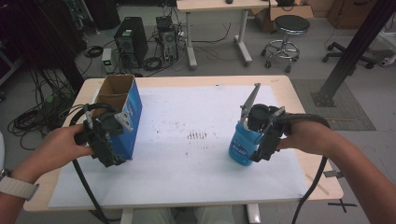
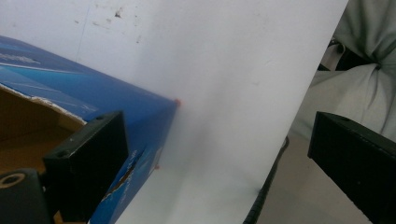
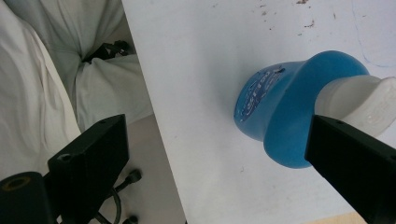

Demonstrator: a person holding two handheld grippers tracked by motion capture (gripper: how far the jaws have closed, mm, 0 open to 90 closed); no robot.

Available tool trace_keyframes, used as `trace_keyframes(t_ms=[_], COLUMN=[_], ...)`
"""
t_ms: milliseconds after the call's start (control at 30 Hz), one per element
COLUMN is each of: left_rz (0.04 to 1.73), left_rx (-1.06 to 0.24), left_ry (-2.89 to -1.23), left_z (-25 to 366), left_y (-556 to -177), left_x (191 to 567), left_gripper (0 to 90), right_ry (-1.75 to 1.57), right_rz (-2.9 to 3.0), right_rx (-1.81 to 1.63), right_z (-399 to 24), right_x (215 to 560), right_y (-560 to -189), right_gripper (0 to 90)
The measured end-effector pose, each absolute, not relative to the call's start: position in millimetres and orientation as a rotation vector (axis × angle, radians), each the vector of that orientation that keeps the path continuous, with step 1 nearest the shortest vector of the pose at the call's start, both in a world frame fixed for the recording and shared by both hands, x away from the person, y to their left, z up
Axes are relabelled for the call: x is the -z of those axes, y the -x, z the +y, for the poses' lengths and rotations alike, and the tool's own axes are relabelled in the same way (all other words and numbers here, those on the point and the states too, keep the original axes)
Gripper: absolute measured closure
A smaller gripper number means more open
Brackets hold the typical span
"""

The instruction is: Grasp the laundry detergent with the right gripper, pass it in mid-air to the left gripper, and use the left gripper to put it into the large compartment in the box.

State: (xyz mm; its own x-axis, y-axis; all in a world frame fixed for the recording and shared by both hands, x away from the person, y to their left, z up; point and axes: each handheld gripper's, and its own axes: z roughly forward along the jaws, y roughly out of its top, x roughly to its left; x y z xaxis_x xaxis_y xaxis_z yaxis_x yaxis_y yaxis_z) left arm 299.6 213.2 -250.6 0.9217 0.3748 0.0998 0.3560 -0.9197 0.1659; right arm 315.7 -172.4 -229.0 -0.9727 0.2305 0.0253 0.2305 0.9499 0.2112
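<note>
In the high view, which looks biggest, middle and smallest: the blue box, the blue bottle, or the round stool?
1. blue box, clearly biggest.
2. blue bottle and round stool look about alike; the stool stands farther off, so its true size is unsure.

Both forearms are bare; a pale woven band wraps the left wrist. Each hand carries a black claw: the left claw and right claw have blocky matte jaws with small screw holes, trailing thick black cables. Light grey trousers.
</note>
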Motion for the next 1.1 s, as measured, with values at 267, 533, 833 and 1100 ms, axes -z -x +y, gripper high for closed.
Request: trace_keyframes(t_ms=[267,533,833,1100], left_rz=[0.553,0.554,0.551,0.554], left_rx=[-0.196,-0.204,-0.2,-0.199], left_ry=[-2.942,-2.938,-2.938,-2.936], left_z=[213,214,215,216], left_y=[-300,-301,-301,-301], left_x=[250,249,251,251], left_gripper=[5.7,5.7,5.8,5.7], right_ry=[0.369,0.401,0.507,0.659], right_rz=[-3.108,-3.124,-3.132,-3.136], right_rx=[0.345,0.351,0.35,0.347], right_z=[-172,-173,-180,-188], right_x=[226,220,217,216], right_y=[-316,-317,-321,-327], right_gripper=[6.1,5.4,5.6,5.6])
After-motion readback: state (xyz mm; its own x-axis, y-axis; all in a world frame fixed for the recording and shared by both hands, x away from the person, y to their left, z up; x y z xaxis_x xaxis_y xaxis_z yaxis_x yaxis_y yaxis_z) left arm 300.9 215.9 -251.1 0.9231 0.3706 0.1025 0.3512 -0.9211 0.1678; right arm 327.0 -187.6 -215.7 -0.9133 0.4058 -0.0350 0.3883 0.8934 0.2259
